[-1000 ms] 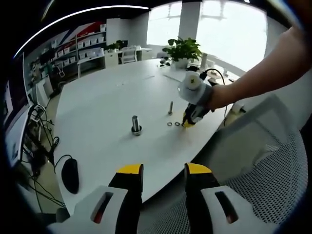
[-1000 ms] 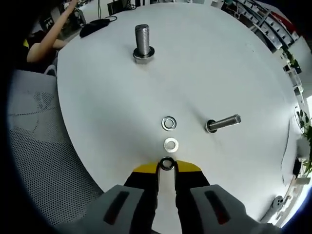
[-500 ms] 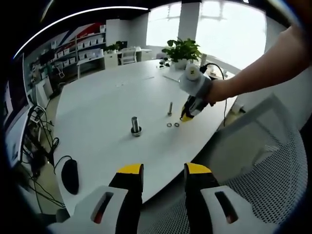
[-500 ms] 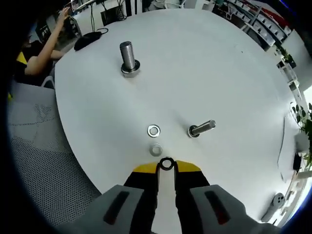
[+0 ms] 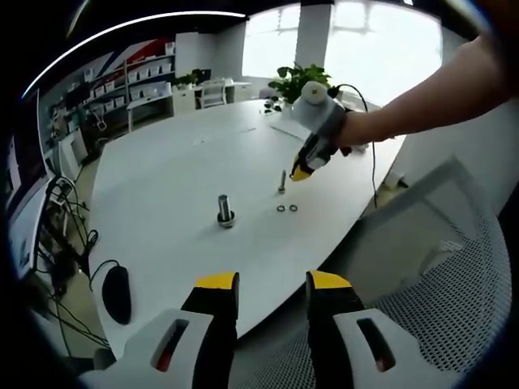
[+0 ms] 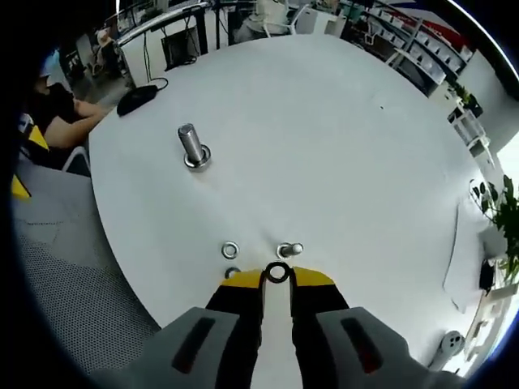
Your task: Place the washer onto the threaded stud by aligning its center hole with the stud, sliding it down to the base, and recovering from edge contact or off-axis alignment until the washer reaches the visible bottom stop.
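The thick threaded stud [image 6: 192,146] stands upright on its nut on the white round table [image 6: 340,146]. My right gripper [image 6: 278,275] hovers high over the table, shut on a small steel washer [image 6: 278,265] held at its yellow tips. Just past the tips a thin bolt [image 6: 289,250] stands seen nearly end-on, with a loose washer [image 6: 230,250] to its left and another [image 6: 233,273] half hidden by the jaw. In the left gripper view, the right gripper [image 5: 302,170] hangs above the thin bolt [image 5: 282,180], right of the stud [image 5: 225,209]. My left gripper [image 5: 272,284] is open off the table's near edge.
A black mouse [image 5: 116,290] lies near the table's edge, with cables on the floor beyond. A mesh chair [image 5: 438,267] stands on the right below the person's arm. A potted plant [image 5: 304,81] stands at the far side. A seated person [image 6: 49,121] is at the table's left.
The right gripper has lifted away from the table with the washer in it, now above the thin bolt; two washers stay on the table. The left gripper has not moved.
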`<action>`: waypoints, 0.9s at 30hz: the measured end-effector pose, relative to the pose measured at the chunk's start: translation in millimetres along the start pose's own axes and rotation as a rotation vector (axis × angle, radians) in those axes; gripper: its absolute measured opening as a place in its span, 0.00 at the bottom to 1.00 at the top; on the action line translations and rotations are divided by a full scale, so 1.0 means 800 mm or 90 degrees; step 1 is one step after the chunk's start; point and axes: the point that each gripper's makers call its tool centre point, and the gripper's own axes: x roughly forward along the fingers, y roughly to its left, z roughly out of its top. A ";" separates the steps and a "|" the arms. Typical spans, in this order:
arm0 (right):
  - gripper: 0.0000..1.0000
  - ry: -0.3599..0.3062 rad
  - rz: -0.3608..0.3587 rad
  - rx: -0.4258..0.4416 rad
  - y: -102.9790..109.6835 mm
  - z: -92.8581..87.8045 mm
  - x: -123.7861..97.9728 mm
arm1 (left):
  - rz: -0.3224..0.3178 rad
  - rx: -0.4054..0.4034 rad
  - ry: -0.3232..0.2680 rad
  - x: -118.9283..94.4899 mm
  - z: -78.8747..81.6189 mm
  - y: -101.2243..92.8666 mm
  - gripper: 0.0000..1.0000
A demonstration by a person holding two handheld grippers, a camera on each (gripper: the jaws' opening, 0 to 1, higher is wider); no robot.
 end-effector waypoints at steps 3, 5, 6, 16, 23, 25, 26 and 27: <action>0.14 -0.009 -0.006 -0.001 -0.006 0.005 -0.004 | -0.001 0.001 -0.001 0.000 0.000 0.000 0.31; 0.14 -0.013 -0.008 -0.001 -0.010 0.007 -0.004 | -0.001 0.001 0.000 0.000 0.000 0.000 0.31; 0.14 -0.014 -0.010 -0.003 -0.011 0.009 -0.004 | -0.001 0.001 0.000 0.000 0.000 0.000 0.31; 0.14 -0.019 -0.018 -0.046 -0.020 0.018 -0.003 | 0.000 0.001 -0.001 0.002 0.000 0.001 0.31; 0.14 -0.018 -0.020 -0.069 -0.020 0.023 0.004 | 0.002 -0.001 0.001 0.002 -0.001 0.001 0.31; 0.14 -0.016 -0.019 -0.066 -0.022 0.022 0.006 | 0.003 -0.001 0.001 0.002 -0.001 0.001 0.31; 0.14 -0.015 -0.018 -0.066 -0.022 0.022 0.007 | 0.003 -0.001 0.001 0.002 -0.001 0.001 0.31; 0.14 -0.013 -0.017 -0.066 -0.021 0.022 0.008 | 0.003 -0.001 0.002 0.002 -0.001 0.001 0.31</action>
